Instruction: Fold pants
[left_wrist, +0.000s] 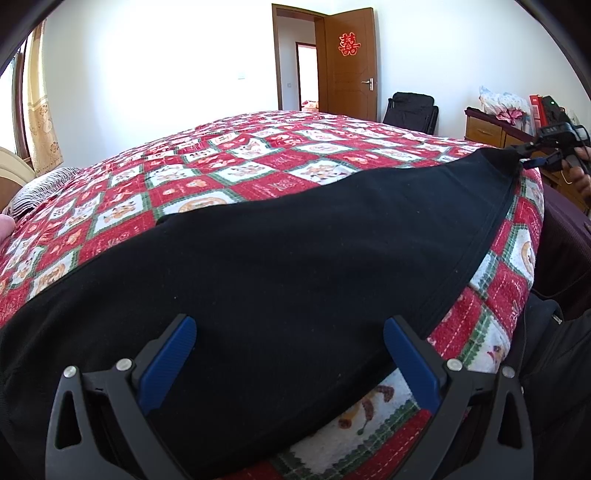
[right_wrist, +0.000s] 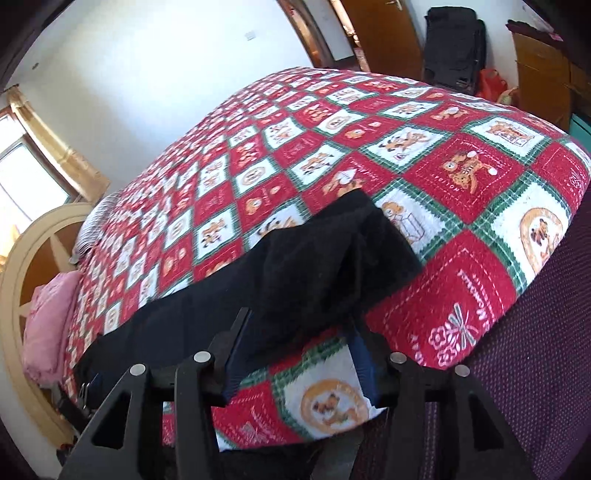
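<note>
Black pants (left_wrist: 288, 236) lie spread flat across a red patchwork quilt (left_wrist: 229, 162). My left gripper (left_wrist: 290, 334) is open wide, and its blue pads (left_wrist: 184, 336) stand on either side of the near edge of the cloth without pressing it. At the far right corner of the pants, my right gripper (left_wrist: 532, 155) meets a peaked tip of the fabric. In the right wrist view the pants end (right_wrist: 332, 254) is bunched and partly folded over. There my right gripper (right_wrist: 301, 332) has its jaws apart, with the cloth's edge between the fingertips.
The quilt's edge (right_wrist: 509, 280) drops to a dark purple bed side (right_wrist: 539, 350). A pink pillow (right_wrist: 48, 325) and a cream headboard (right_wrist: 18, 295) are at the bed's head. Beyond the bed are a wooden door (left_wrist: 347, 62), a black chair (left_wrist: 410, 110) and a cluttered wooden cabinet (left_wrist: 487, 129).
</note>
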